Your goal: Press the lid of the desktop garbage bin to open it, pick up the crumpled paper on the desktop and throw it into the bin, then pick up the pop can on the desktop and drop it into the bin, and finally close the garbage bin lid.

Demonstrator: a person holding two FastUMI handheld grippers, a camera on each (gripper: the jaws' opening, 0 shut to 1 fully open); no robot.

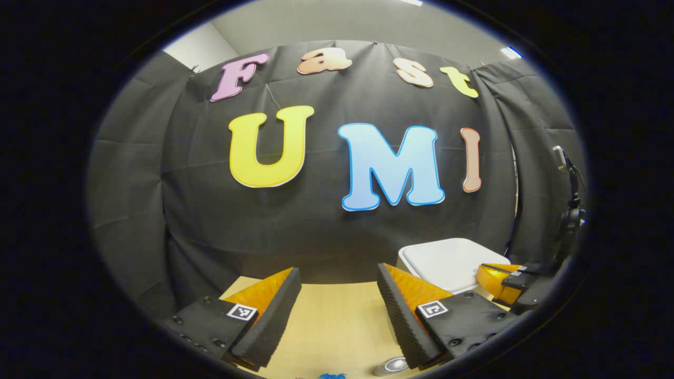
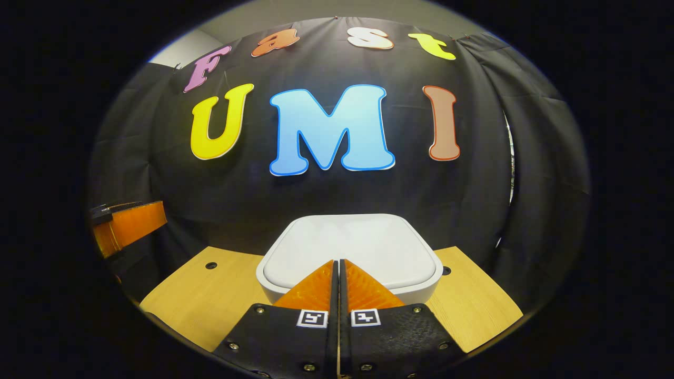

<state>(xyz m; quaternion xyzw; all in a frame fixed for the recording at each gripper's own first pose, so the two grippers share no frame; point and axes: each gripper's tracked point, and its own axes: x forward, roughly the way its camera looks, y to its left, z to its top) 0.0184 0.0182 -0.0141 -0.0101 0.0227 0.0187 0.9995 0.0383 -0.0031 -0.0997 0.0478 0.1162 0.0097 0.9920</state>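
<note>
My right hand-held gripper, fingers pressed together, points at the bin lid just ahead to press it; my left hand-held gripper waits spread.

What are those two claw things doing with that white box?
A person holds a gripper in each hand. The right gripper, shut, points at the closed lid of the white bin, apparently about to press it. The left gripper waits open above the table. A can lies at the bottom edge of the left gripper view.
</note>
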